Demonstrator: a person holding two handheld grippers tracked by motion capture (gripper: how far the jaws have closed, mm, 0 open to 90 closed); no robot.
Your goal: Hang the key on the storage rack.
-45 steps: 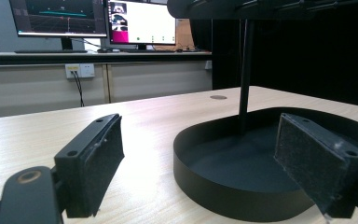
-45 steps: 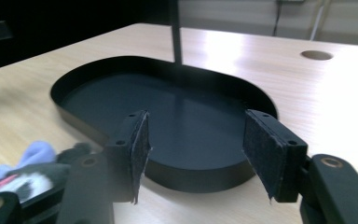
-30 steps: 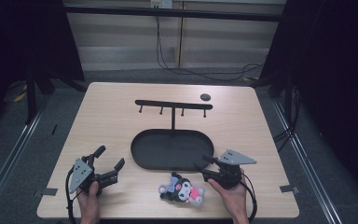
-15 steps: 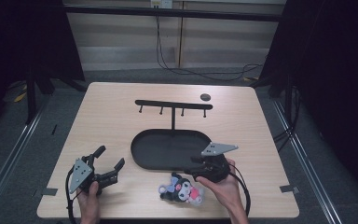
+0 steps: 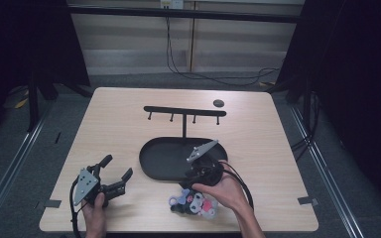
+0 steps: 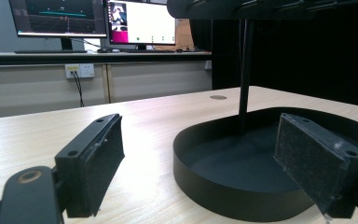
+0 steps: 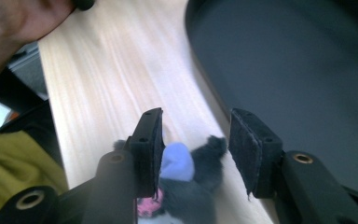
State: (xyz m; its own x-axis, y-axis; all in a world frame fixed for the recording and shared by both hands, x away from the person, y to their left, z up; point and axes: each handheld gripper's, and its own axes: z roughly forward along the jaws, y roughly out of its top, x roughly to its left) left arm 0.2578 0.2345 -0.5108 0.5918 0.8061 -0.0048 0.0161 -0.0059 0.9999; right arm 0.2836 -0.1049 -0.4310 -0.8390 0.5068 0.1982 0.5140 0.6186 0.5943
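Right gripper [image 7: 193,149], jaws partly apart, straddles the plush toy [image 7: 186,182]; a misaligned close could pinch only fur. Left gripper [image 5: 110,174] gapes wide.

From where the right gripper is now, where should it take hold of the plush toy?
Probably the dark fluffy body just under the pale blue part of the plush toy, from above. It lies flat near the tray, and the right gripper stands open over it, one of the fingers on each side.

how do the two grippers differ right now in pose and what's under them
The left gripper rests low near the table's front left, jaws spread wide over bare wood. The right gripper tilts down over the plush toy beside the black tray, its jaws closer together. Both are open and hand-held.
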